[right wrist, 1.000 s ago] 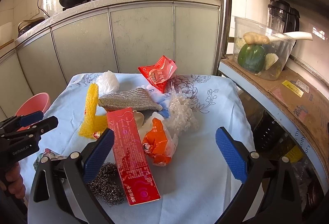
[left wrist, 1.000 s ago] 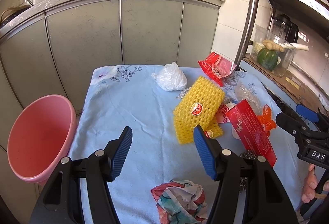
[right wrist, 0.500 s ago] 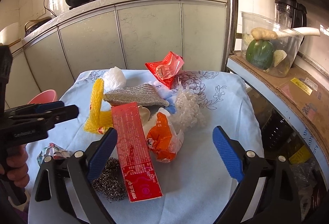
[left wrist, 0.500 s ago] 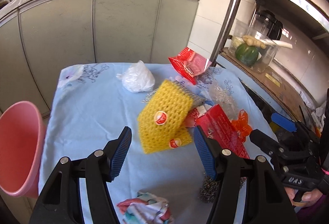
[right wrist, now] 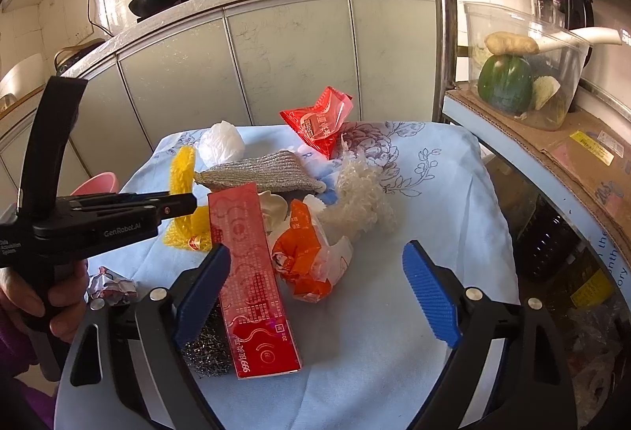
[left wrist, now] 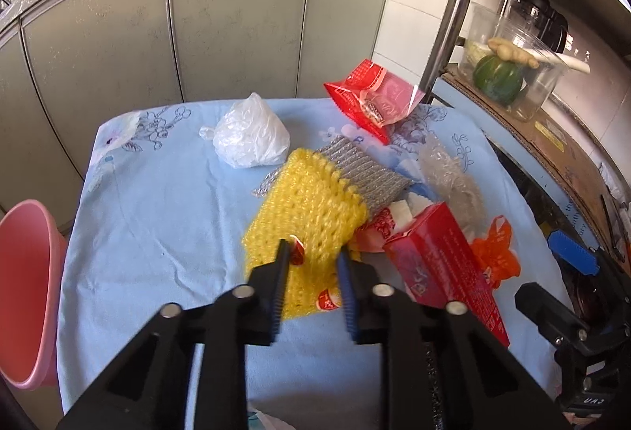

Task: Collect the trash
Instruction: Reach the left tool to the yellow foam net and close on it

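Now that the left tool (left wrist: 311, 256) has moved in from spread wide and is closing on the yellow foam net (left wrist: 305, 209) amid the desk's (left wrist: 157, 201) litter — the right tool (right wrist: 315, 288) spread, empty — a lift toward the pink basin (left wrist: 27, 264) likely follows.

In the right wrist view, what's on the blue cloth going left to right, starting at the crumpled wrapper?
Crumpled wrapper → yellow foam net → long red box → orange packet → clear bubble wrap.
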Tool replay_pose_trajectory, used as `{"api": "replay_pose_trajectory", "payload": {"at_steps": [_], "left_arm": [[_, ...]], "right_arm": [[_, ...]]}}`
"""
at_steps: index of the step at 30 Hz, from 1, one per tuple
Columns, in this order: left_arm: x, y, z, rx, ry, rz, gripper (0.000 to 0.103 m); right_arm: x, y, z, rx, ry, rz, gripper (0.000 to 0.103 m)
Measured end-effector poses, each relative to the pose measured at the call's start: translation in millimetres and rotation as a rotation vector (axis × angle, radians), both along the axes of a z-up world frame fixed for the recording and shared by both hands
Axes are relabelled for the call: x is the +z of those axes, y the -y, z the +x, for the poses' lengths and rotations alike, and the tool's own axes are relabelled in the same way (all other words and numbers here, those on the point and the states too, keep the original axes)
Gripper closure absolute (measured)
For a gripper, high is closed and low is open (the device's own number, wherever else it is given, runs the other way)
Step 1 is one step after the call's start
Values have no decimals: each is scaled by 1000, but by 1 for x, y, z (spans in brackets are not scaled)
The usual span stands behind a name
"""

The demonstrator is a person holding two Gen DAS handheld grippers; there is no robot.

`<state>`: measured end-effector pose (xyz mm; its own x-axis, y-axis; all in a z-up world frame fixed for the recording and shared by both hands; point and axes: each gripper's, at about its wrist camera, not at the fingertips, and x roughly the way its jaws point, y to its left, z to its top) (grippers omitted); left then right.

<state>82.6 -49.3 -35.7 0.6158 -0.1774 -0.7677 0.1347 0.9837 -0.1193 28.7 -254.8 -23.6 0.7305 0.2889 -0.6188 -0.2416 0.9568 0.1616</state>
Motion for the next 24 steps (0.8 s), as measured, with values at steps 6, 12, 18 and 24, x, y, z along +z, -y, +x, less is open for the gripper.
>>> {"api": "replay_pose_trajectory", "payload": {"at_steps": [6, 12, 18, 24], "left_arm": [[8, -15, -10, 21, 23, -29, 95], [25, -33, -26, 16, 63, -95, 95], [37, -53, -39, 37, 88, -144, 95], [40, -65, -48, 63, 97, -156, 95]], "right_arm": [[-2, 0, 3, 15, -11, 16, 14], [-7, -1, 3, 31, -39, 28, 22], [-6, 4, 9, 20, -60, 67, 31], [-11, 3, 22, 8, -103, 76, 50]]}}
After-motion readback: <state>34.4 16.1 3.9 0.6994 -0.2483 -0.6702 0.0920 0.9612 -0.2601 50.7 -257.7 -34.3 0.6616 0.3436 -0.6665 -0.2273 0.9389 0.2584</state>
